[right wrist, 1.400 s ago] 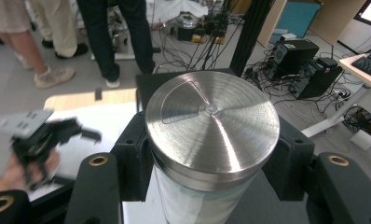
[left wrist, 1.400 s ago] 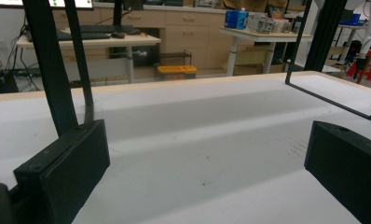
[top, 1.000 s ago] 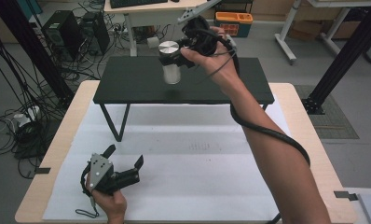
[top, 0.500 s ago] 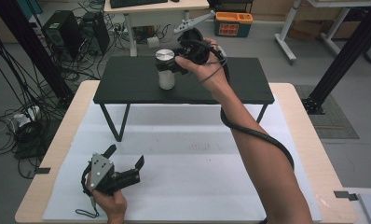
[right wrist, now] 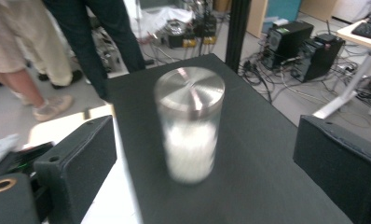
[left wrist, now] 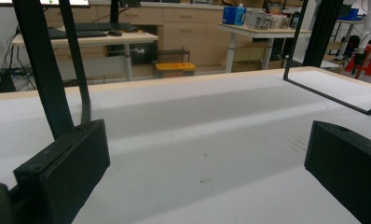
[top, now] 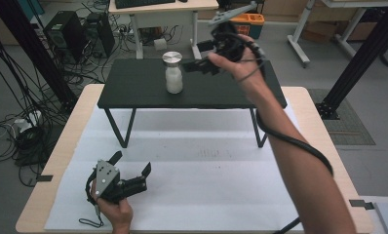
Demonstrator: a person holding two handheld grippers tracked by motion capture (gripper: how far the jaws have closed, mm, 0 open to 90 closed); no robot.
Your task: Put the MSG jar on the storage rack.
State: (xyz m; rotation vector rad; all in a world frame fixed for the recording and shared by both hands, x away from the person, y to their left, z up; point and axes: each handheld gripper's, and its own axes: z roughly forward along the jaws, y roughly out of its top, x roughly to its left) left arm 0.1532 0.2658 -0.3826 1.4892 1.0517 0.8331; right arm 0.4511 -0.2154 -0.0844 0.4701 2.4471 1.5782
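Standing upright on the black stand (top: 133, 90), toward its middle, was a clear jar (top: 173, 73) with a brushed metal lid (top: 172, 58) and white powder inside. Looked slightly blurred in the right gripper view, jar (right wrist: 190, 123) centred between the two black jaws, touching neither. Held above the stand's far right part was the right gripper (top: 198, 66), jaws wide apart, pointing at the jar from just beside it, clear of the glass. Trailed a black cable (top: 289, 141) from that gripper along the forearm toward the table's near edge.

Rested low on the white sheet (top: 221, 170) near the table's front left corner was the left gripper (top: 133, 173), gripped by a hand (top: 115, 212), grey plate on top. Showed its jaws spread wide in the left gripper view, nothing between them but bare sheet (left wrist: 197, 154). Showed one black leg (left wrist: 333, 95) of the stand at the right of that view.

Carried no readable label, brand or writing on jar or lid. Showed an orange crate (left wrist: 175, 69) under a desk in the left gripper view, too small for any text to be made out. Caught the legs of people (right wrist: 76, 42) standing on the floor beyond the stand in the right gripper view, beside computer towers (right wrist: 305, 44).
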